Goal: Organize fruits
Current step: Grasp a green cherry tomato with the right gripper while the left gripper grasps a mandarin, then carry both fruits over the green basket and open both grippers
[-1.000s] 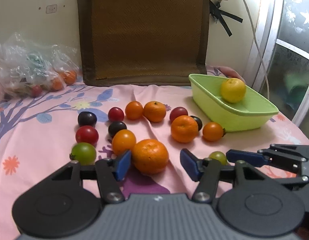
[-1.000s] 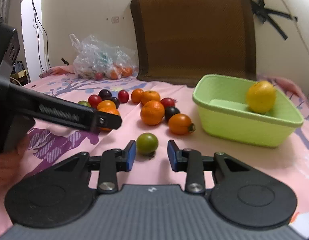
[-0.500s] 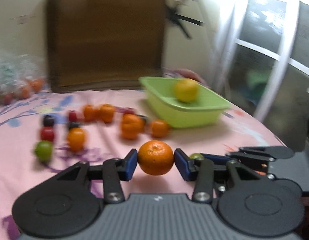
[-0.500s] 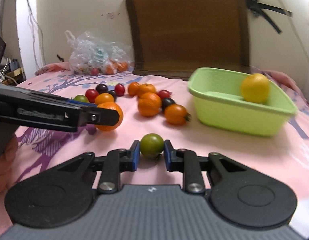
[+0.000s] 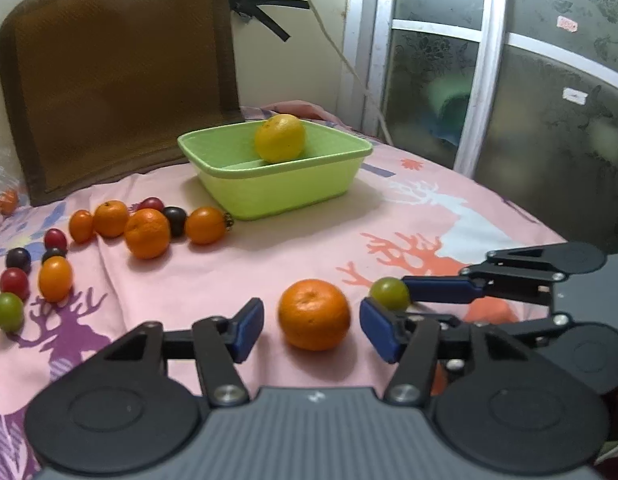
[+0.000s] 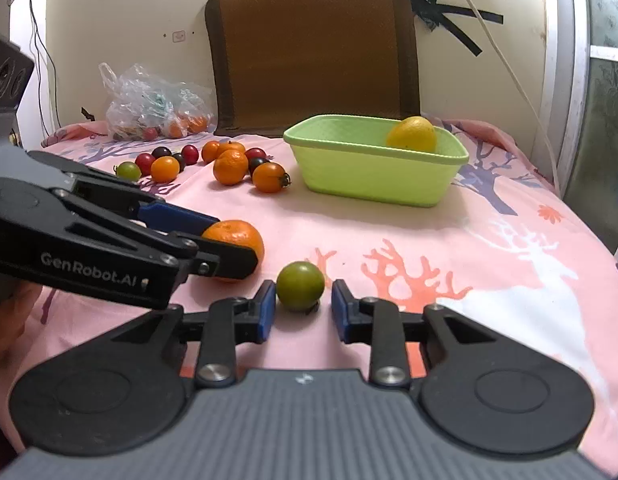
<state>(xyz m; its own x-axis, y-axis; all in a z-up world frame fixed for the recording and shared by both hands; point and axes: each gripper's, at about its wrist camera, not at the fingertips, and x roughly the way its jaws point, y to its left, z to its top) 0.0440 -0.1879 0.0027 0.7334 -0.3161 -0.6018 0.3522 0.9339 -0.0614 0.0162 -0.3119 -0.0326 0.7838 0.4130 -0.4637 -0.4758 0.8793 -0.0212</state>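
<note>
Left gripper (image 5: 311, 328): jaws wide, a gap on each side of the mandarin (image 5: 314, 314) resting on the cloth (image 5: 389, 240) between them. Right gripper (image 6: 303, 314): jaws narrowly apart, flanking the green tomato (image 6: 300, 286) without touching it. From the mandarin, the green tub (image 5: 277, 188) lies at 12 o'clock, holding a lemon (image 5: 280, 138); the other fruits (image 5: 147, 233) cluster at 10 o'clock. The tomato sits at the mandarin's 3 o'clock.
</note>
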